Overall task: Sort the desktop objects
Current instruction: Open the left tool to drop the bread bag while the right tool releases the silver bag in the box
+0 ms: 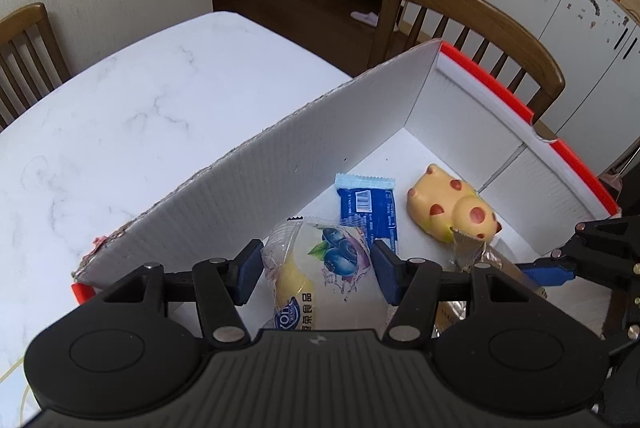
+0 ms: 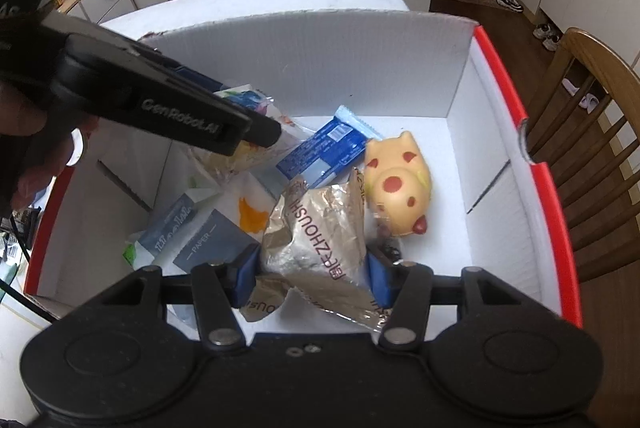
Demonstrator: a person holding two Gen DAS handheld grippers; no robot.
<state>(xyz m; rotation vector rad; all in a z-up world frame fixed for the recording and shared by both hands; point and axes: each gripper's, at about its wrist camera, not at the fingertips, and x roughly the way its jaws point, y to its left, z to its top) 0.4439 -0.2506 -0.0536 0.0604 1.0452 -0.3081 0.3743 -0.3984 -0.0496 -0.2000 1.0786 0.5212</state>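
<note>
Left gripper [image 1: 318, 274]: blue pads clamped on both sides of a clear snack packet [image 1: 320, 268]. Packet printed with blueberries and a green leaf, a pale yellow cake visible through the film, blue logo low on the front. It sits squarely between the fingers, held over the near part of the white box [image 1: 280, 163].

Right gripper [image 2: 314, 274]: blue pads clamped on a crinkled tan-and-silver packet [image 2: 320, 228] with dark red lettering running along it. Its upper end rises beyond the fingertips; its lower end trails back toward the gripper body.

Box contents beyond the fingers: blue wrapper [image 1: 368, 211] with barcode, lying flat; yellow squeeze toy [image 1: 452, 209] with red spots, just right of the wrapper; grey paper packs [image 2: 200, 236] in the near left part, seen from the right wrist.

Box: white corrugated walls, red outer rim, standing on a white marble table [image 1: 120, 99]. Wooden chair [image 1: 460, 27] behind.
</note>
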